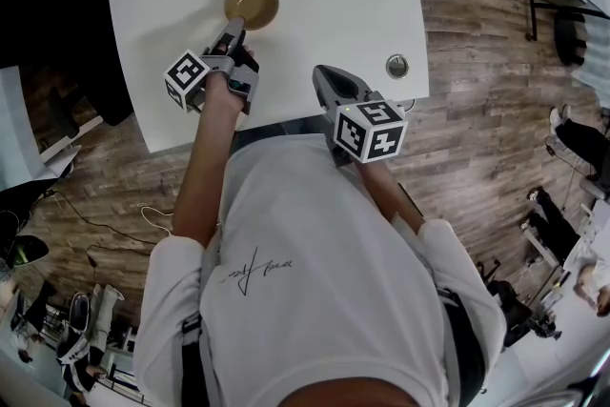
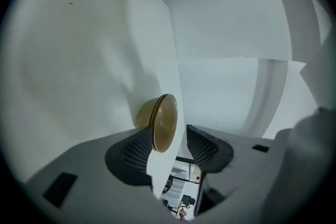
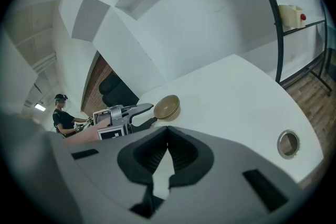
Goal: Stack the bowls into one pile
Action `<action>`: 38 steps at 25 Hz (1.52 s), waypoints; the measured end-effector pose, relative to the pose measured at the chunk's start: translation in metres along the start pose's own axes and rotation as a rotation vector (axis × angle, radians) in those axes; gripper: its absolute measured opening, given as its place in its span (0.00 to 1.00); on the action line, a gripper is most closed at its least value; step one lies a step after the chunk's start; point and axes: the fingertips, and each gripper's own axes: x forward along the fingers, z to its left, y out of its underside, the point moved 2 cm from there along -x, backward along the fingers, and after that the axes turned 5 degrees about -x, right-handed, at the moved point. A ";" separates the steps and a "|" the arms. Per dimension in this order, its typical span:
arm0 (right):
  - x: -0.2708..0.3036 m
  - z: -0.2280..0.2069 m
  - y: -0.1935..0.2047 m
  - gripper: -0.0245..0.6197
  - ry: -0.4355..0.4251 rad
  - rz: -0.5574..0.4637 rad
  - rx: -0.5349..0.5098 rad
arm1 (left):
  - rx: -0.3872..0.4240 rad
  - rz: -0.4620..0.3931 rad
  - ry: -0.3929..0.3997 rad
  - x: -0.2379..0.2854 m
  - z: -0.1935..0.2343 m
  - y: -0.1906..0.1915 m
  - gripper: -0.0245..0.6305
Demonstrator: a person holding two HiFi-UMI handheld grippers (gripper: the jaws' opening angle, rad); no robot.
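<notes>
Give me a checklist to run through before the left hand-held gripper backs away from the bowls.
1. Bowls nested in one pile: ok. Two rims sit close together, one inside the other.
2. Left hand-held gripper open: ok. Its jaws stand apart with the bowls' rim between them.
3. Rim free of both pads: cannot tell. The rim overlaps one pad in the left gripper view.
4. Right hand-held gripper out of the way: ok. It is shut and empty, near the table's near edge.
5. Pile well in from the edge of the table: ok.
</notes>
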 end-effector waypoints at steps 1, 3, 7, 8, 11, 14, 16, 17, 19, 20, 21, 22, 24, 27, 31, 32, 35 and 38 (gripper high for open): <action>0.000 0.001 0.000 0.05 -0.001 -0.001 -0.002 | 0.006 0.004 0.001 -0.001 0.000 0.001 0.35; 0.000 0.002 0.000 0.05 -0.004 -0.001 -0.006 | 0.017 0.008 0.001 -0.003 -0.001 0.002 0.39; -0.001 0.002 -0.002 0.05 -0.009 -0.002 -0.010 | 0.042 0.007 -0.011 -0.005 -0.002 0.003 0.41; -0.001 0.001 -0.002 0.05 -0.009 -0.003 -0.011 | 0.045 0.007 -0.015 -0.006 -0.002 0.003 0.41; 0.000 0.000 -0.005 0.05 -0.012 -0.007 -0.011 | 0.058 0.004 -0.021 -0.007 -0.001 0.003 0.41; 0.000 0.000 -0.006 0.05 -0.018 -0.009 -0.015 | 0.086 0.000 -0.025 -0.010 -0.004 0.003 0.41; 0.000 0.000 -0.006 0.05 -0.024 -0.007 -0.018 | 0.094 -0.006 -0.025 -0.013 -0.005 0.005 0.41; 0.000 -0.001 -0.006 0.05 -0.027 -0.008 -0.019 | 0.099 -0.010 -0.025 -0.013 -0.006 0.005 0.41; -0.001 -0.002 -0.007 0.05 -0.033 -0.010 -0.024 | 0.114 -0.017 -0.023 -0.014 -0.007 0.007 0.41; -0.001 -0.002 -0.007 0.05 -0.035 -0.011 -0.028 | 0.123 -0.019 -0.021 -0.015 -0.008 0.007 0.41; -0.001 -0.002 -0.007 0.05 -0.037 -0.012 -0.032 | 0.132 -0.021 -0.018 -0.017 -0.009 0.008 0.41; -0.001 0.000 -0.007 0.05 -0.040 -0.012 -0.035 | 0.141 -0.024 -0.016 -0.020 -0.010 0.007 0.41; -0.001 0.003 -0.006 0.05 -0.048 -0.012 -0.041 | 0.167 -0.033 -0.009 -0.027 -0.014 0.006 0.41; -0.004 0.005 -0.005 0.05 -0.060 -0.009 -0.054 | 0.225 -0.037 0.005 -0.033 -0.021 0.010 0.41; -0.006 0.004 -0.004 0.05 -0.076 0.000 -0.068 | 0.272 -0.039 0.026 -0.038 -0.028 0.019 0.36; -0.007 0.005 -0.003 0.05 -0.079 0.002 -0.073 | 0.286 -0.041 0.033 -0.042 -0.031 0.020 0.35; -0.012 0.004 -0.003 0.05 -0.086 0.002 -0.090 | 0.356 -0.038 0.056 -0.051 -0.039 0.029 0.30; -0.016 -0.002 -0.006 0.05 -0.084 -0.003 -0.105 | 0.435 -0.036 0.073 -0.059 -0.048 0.038 0.26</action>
